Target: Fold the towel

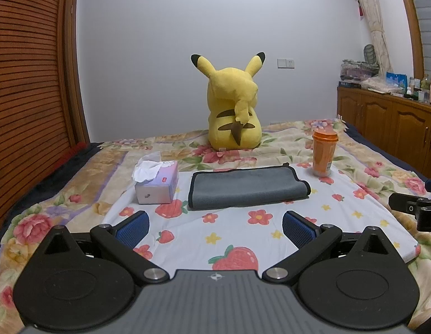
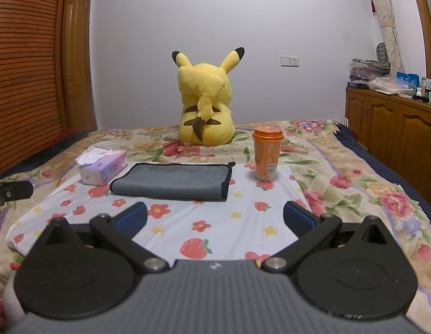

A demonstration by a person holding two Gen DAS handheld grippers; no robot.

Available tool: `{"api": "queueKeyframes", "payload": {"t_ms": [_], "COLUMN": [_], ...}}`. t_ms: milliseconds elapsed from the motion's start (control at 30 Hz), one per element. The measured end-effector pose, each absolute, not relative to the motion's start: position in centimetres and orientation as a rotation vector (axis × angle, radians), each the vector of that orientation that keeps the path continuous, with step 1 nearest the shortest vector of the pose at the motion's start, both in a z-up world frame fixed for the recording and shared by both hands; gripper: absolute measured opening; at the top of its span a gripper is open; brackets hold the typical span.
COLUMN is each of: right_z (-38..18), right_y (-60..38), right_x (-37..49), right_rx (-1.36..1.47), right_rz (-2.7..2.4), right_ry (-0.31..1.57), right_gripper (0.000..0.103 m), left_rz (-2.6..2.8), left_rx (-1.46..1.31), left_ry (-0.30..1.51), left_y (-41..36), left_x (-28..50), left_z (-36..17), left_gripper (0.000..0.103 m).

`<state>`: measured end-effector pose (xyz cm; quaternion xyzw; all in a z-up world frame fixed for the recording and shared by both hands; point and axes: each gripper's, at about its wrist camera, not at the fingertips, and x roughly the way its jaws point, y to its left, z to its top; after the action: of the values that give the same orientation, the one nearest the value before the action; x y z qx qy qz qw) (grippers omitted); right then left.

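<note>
tissue box (image 1: 156, 182) left of centre | grey towel (image 1: 247, 188) folded flat mid-frame on strawberry-print sheet (image 1: 340, 222) | orange cup (image 1: 324, 153) upright, right of towel | left gripper (image 1: 215, 226) bottom centre, jaws wide apart, nothing held | right gripper (image 2: 215, 218) same: spread wide, nothing held

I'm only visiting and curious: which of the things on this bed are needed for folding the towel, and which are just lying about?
For the job:
- grey towel
- left gripper, open
- right gripper, open
- strawberry-print cloth beneath the towel

Just lying about:
- tissue box
- orange cup
- yellow plush toy
</note>
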<state>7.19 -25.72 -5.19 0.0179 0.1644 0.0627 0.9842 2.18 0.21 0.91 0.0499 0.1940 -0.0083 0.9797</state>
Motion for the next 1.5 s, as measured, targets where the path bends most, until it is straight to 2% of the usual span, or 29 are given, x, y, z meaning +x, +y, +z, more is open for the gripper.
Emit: {"api": "queueKeyframes", "payload": {"t_ms": [1500], "right_z": [-5.14], "right_y": [-25.71], "right_x": [7.17], "right_rx": [0.037], "right_rz": [0.126], "right_ry": [0.330], "right_gripper": [0.103], "left_rz": [-0.018], "left_rx": [0.110], "left_ry": [0.398], "left_y": [0.69], "left_x": [2.26], "left_z": [0.12], "left_gripper": [0.103]}}
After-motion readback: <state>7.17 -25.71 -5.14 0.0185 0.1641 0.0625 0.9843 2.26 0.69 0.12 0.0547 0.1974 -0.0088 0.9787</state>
